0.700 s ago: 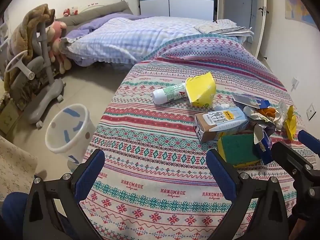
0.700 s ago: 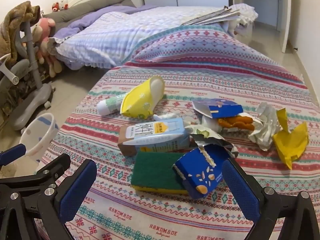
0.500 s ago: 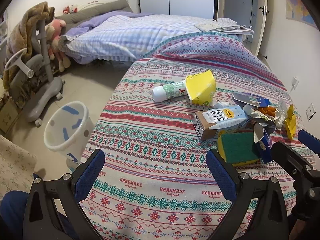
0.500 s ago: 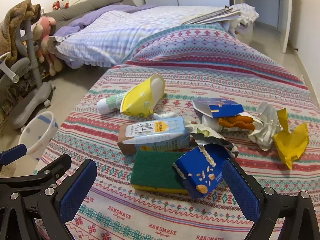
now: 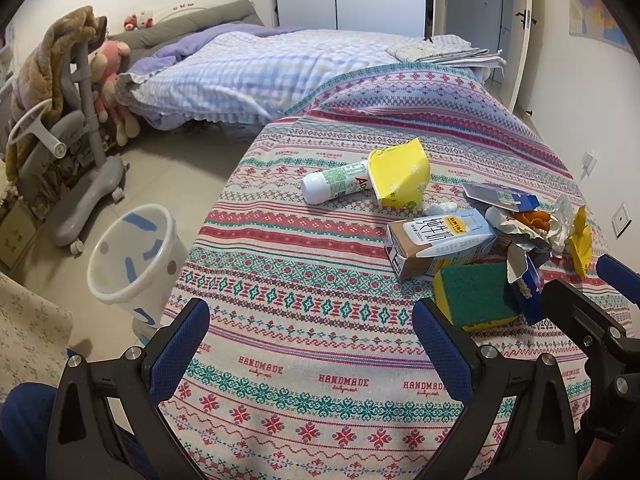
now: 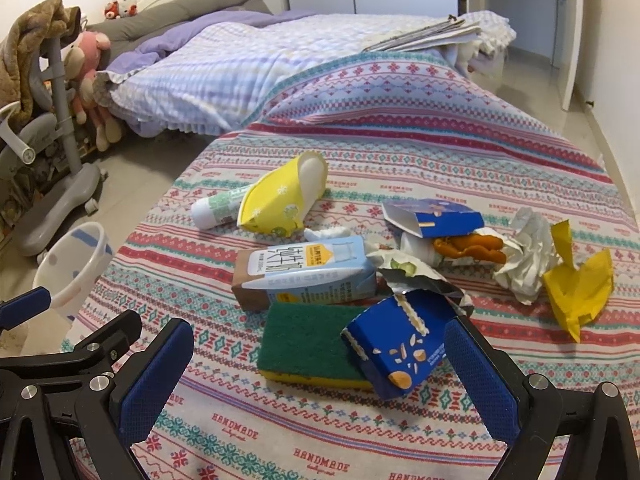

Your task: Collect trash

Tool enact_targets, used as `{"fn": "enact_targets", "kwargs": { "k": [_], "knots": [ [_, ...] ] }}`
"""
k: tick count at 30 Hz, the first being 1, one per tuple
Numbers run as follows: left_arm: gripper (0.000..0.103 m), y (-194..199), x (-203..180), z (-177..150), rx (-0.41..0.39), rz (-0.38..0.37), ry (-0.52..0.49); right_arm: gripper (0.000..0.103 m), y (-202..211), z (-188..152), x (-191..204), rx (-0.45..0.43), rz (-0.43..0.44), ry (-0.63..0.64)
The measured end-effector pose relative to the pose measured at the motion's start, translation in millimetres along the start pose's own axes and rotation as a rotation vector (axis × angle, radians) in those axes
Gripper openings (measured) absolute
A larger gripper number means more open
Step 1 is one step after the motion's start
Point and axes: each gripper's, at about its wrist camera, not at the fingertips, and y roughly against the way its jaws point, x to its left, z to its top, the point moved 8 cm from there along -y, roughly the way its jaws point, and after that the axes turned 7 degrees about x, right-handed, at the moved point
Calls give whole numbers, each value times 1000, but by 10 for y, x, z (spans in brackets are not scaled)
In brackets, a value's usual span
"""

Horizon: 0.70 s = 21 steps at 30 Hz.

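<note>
Trash lies in a heap on the patterned tablecloth (image 6: pixel 360 432): a green and yellow sponge (image 6: pixel 308 344), a torn blue box (image 6: pixel 400 344), a milk carton (image 6: pixel 304 276), a yellow paper cup (image 6: pixel 284 200), a white tube (image 5: pixel 336 182), a second blue box (image 6: pixel 436 218), crumpled paper (image 6: pixel 528 256) and a yellow wrapper (image 6: pixel 576 292). My right gripper (image 6: pixel 320 364) is open, its fingers either side of the sponge and blue box, just short of them. My left gripper (image 5: pixel 312 344) is open over bare cloth, left of the sponge (image 5: pixel 476 296). A white bin (image 5: pixel 132 256) stands on the floor at the left.
A grey wheeled chair (image 5: pixel 76 152) draped with a brown blanket, with plush toys beside it, stands left of the bin. A bed with a checked quilt (image 5: pixel 260 64) lies behind the table. A door and wall are at the right.
Both views have drifted a little back and up; the trash sits slightly lower in frame. Both grippers stay open and nothing on the cloth has moved.
</note>
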Motion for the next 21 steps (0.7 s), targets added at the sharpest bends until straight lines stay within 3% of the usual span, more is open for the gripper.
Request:
{"fn": "enact_targets", "kwargs": {
  "k": [21],
  "knots": [
    [102, -40, 6, -45, 46, 10, -14, 103, -63, -45, -42, 50, -33, 10]
  ]
}}
